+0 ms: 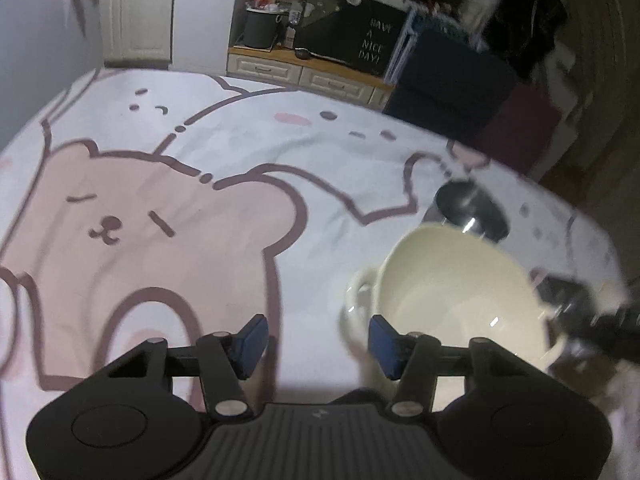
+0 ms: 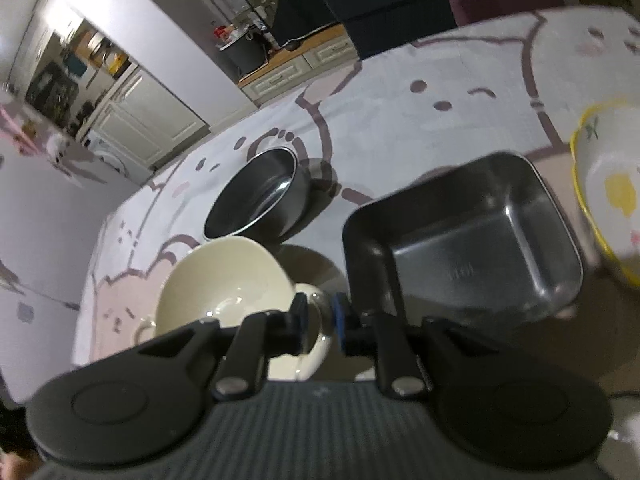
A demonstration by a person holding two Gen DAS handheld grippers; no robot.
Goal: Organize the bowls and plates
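A cream bowl (image 1: 460, 292) with small loop handles sits on the bear-print tablecloth (image 1: 160, 240). My left gripper (image 1: 318, 344) is open and empty, just left of the bowl's near handle (image 1: 360, 292). In the right wrist view, the cream bowl (image 2: 224, 280) lies at lower left. Its other handle (image 2: 318, 312) sits between the pads of my right gripper (image 2: 320, 322), which stand slightly apart from it, so the gripper is narrowly open. In the left wrist view that right gripper (image 1: 592, 320) shows blurred at the bowl's far rim.
A round steel bowl (image 2: 256, 196) stands behind the cream bowl. A square steel tray (image 2: 464, 240) lies to its right. A yellow-rimmed patterned bowl (image 2: 608, 192) is at the far right. Beyond the table edge are dark seats (image 1: 452, 80) and cabinets (image 1: 136, 12).
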